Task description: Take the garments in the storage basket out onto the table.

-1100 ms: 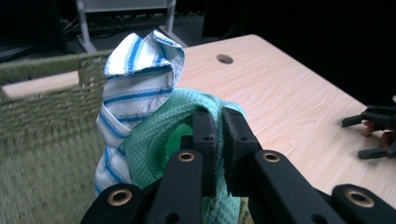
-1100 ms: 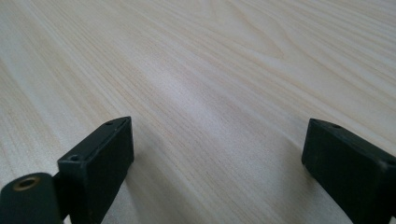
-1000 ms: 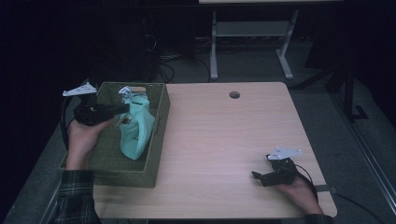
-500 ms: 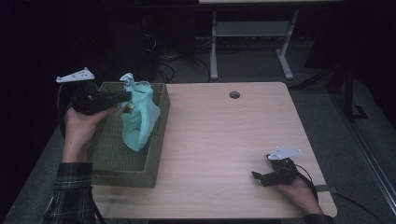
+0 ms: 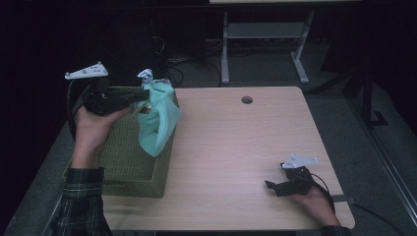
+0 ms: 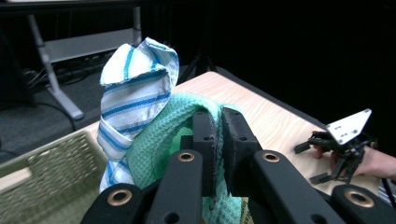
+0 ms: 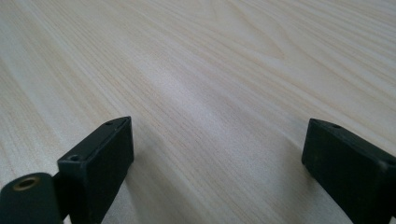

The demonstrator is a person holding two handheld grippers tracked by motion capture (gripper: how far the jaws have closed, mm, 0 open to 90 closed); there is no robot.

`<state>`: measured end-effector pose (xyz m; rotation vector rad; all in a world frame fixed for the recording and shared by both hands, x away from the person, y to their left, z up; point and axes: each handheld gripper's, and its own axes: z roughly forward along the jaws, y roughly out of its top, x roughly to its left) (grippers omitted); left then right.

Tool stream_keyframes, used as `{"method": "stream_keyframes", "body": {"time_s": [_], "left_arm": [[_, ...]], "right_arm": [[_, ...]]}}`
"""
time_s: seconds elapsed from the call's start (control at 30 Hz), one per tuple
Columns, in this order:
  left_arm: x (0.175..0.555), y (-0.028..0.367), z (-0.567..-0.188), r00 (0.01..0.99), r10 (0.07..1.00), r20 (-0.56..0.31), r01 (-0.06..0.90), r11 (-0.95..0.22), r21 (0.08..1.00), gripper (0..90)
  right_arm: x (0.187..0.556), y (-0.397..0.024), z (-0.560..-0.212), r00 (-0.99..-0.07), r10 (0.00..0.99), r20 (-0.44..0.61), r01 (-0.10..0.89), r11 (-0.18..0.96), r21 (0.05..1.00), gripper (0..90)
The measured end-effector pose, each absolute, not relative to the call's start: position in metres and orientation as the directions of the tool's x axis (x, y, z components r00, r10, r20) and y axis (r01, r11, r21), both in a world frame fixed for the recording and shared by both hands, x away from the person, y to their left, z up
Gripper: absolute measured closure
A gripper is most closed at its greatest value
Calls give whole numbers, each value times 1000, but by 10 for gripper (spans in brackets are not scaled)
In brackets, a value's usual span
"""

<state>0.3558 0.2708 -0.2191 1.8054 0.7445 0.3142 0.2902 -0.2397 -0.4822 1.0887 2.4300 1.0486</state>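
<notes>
Left side: the left tool is holding its jaws clamped on a green waffle-weave cloth, with a white-and-blue striped cloth bunching up beside the pinch; whether the pads are biting the striped one too, I cannot tell. The green cloth is hanging above the far right corner of the woven basket, its lower end drooping toward the basket rim.

Handling, as judged: both cloths are soft, light and limp, so they are likely draping and swinging rather than holding shape. A pinch at a gathered fold, as here, is looking sound; the striped piece may be slipping loose if only caught by friction. Nothing fragile.

Moving right: the table is running bare, pale wood.

Far right: the right tool is resting low at the table's near edge, jaws standing well apart around nothing.
</notes>
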Motion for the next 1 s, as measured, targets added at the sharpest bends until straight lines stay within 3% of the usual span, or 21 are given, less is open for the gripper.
{"method": "stream_keyframes", "body": {"time_s": [0.43,1.0], "left_arm": [[353,230,-218,820,551,-154,299,-184,936,845],[349,191,-251,854,486,-185,302,-175,937,844]], "right_arm": [[290,-240,-482,-677,735,40,532,451,717,88],[290,-239,-482,-675,737,43,535,448,716,88]]}}
